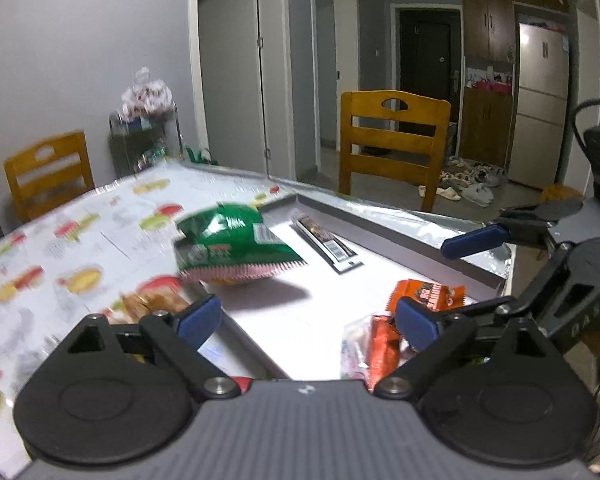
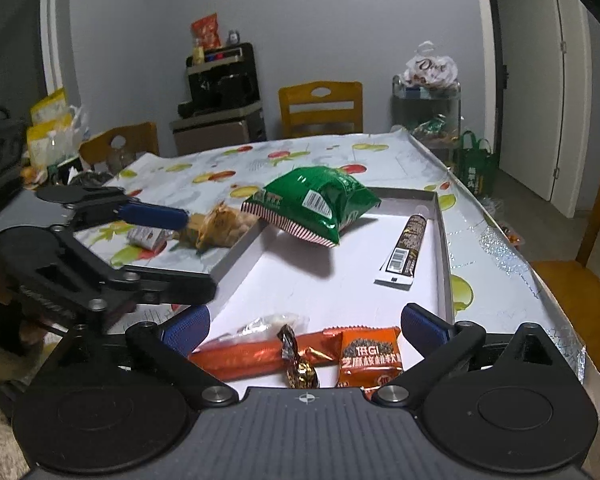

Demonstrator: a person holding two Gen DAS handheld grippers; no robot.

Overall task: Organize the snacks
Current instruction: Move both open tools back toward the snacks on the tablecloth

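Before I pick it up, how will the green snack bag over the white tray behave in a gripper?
The green snack bag looks puffed with air, so probably light and squashy. Its glossy foil may slip. The contents are likely fragile; the crimped striped edge seems the safer hold.

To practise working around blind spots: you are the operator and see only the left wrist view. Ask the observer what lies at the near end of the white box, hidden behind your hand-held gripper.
Observer: A gold-and-brown wrapped candy lies between the orange stick pack and the orange sesame packet.
Operator: Anything on the tablecloth left of the box?
Observer: A small silver packet lies beside the brown snack bag.
Operator: What is left of the far chair?
Observer: A black appliance on a grey cabinet.
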